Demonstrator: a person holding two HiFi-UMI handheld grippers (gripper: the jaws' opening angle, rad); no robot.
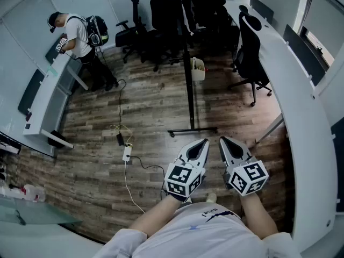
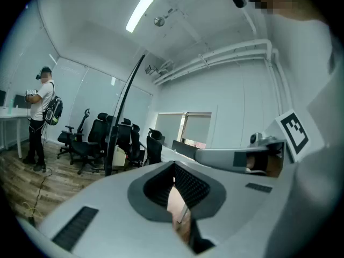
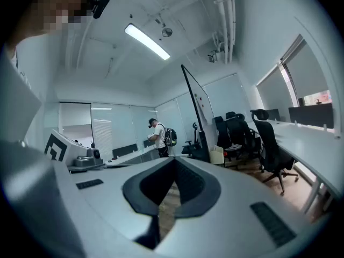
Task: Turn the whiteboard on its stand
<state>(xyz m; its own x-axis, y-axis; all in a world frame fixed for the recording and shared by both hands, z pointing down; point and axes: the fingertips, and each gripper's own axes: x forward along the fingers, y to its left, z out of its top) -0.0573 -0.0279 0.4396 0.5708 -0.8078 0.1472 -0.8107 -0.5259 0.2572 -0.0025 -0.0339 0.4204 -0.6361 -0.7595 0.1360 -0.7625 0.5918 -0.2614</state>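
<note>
A brown wood floor point(image 1: 150, 112), long white desks point(image 1: 290, 90) and black chairs point(image 1: 177, 15) fill the room, and a person with a backpack point(image 1: 80, 34) stands at the left desk; the print on the shirt point(image 1: 215, 214) is too tiny to read. The whiteboard point(image 1: 187, 58) shows only its thin dark edge, up on a black stand point(image 1: 192, 130) on the floor ahead of the tongs. The left gripper point(image 1: 203, 142) and right gripper point(image 1: 222, 140) are both pressed together, holding nothing.

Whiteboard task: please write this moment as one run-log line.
left gripper: shut, empty | right gripper: shut, empty | whiteboard: untouched, ahead on stand
</note>
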